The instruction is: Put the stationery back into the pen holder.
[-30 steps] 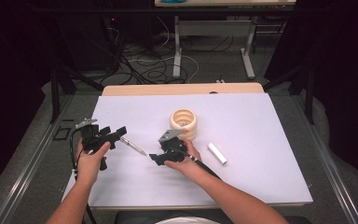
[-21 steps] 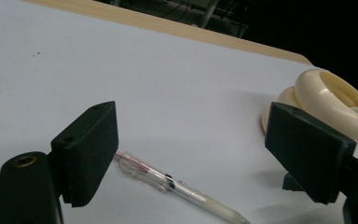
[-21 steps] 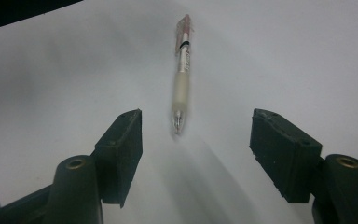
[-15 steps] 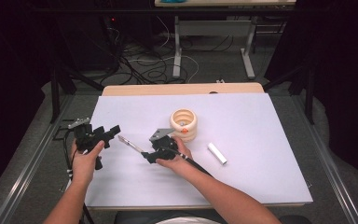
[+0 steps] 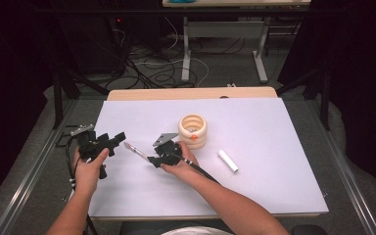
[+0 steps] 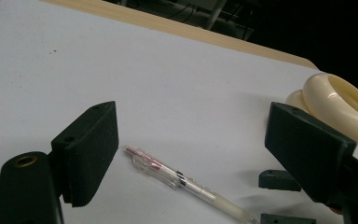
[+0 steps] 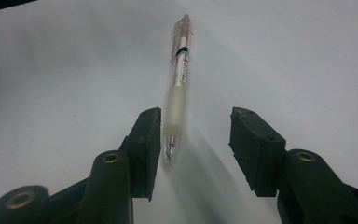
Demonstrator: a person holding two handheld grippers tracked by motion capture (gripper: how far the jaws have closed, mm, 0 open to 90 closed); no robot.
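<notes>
A clear pen (image 5: 136, 151) with a pink end lies on the white sheet (image 5: 274, 147) between my two grippers. My left gripper (image 5: 118, 137) is open wide just left of it. In the left gripper view the pen (image 6: 177, 179) lies low between the spread jaws of the left gripper (image 6: 191, 112). My right gripper (image 5: 152, 159) is open at the pen's writing end. In the right gripper view the pen (image 7: 179, 79) points away, and its tip sits between the jaws of the right gripper (image 7: 196, 116), close to the left one, unclamped.
A stack of cream rings (image 5: 193, 129) with a small orange piece at its side stands just behind the right hand; the stack (image 6: 335, 100) also appears at the right of the left gripper view. A short white cylinder (image 5: 227, 160) lies to its right. The table's wooden far edge (image 5: 191, 93) borders the sheet.
My right gripper has slid left up to the pen's tip. My left gripper has drawn back to the left, away from the pen's pink end.
</notes>
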